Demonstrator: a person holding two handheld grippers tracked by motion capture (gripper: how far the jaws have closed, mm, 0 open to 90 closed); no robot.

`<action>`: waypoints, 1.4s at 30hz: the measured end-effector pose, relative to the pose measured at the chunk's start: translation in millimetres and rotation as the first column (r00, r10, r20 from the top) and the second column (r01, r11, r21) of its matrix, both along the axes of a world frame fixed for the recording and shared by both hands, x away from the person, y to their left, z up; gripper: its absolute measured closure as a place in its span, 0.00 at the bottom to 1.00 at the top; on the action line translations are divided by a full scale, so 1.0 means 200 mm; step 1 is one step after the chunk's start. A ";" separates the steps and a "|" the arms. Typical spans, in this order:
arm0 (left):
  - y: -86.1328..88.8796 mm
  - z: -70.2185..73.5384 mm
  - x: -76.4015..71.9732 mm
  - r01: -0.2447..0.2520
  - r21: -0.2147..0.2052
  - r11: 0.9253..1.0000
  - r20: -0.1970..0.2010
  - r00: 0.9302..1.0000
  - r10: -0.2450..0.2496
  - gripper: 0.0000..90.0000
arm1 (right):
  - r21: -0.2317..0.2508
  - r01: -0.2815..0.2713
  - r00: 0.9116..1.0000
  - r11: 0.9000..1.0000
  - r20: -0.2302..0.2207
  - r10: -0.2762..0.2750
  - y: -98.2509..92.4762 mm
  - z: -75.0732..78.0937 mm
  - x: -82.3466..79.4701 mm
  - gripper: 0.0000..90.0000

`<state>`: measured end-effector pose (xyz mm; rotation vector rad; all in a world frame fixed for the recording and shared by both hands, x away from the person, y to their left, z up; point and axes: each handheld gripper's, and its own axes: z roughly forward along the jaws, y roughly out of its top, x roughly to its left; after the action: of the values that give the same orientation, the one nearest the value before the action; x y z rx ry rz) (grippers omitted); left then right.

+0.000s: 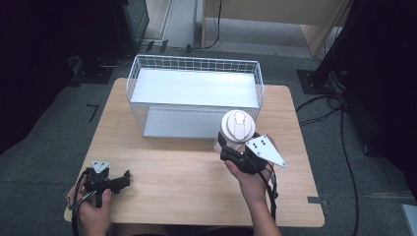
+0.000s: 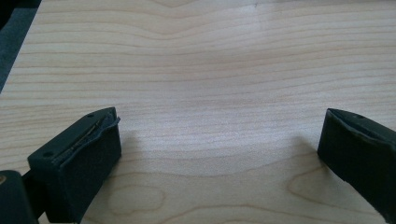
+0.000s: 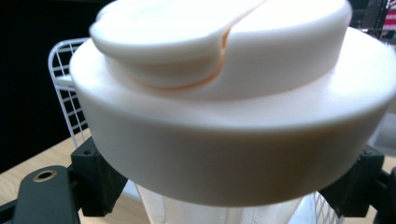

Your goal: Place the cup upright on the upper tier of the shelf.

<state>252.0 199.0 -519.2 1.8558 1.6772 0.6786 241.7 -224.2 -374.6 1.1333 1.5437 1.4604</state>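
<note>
**Above the table's right half, a lidded cup in my grasp**

Near the front right corner of the wire basket [image 1: 194, 78], my right gripper [image 1: 231, 147] holds a cup [image 1: 238, 129] upright, its jaws clenched on the clear body just under the wide white lid [image 3: 224, 107]. In the right gripper view the black pads sit at either side beneath the lid's rim, and the basket's white mesh stands close behind. The cup sits just in front of the basket's front rim, so room is tight on that side; the wooden table [image 1: 177, 172] lies bare toward me and to the left.

My left gripper [image 1: 110, 183] rests low near the table's front left corner, well apart from the cup, its jaws released and wide with bare wood between them [image 2: 219, 140].

The basket has a flat white shelf across its upper part and a pale floor below; I see nothing lying on either. Grey carpet surrounds the table, with black cables trailing at the right and dark stands at the sides.
</note>
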 end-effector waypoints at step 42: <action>0.00 0.00 0.00 0.000 0.000 1.000 0.000 1.000 0.000 0.00 | -0.051 0.064 0.978 0.997 0.204 -0.052 0.14 0.53 0.33 0.18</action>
<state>252.0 199.0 -519.2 1.8562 1.6771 0.6783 307.5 -196.9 -267.6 0.9567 1.3917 1.4354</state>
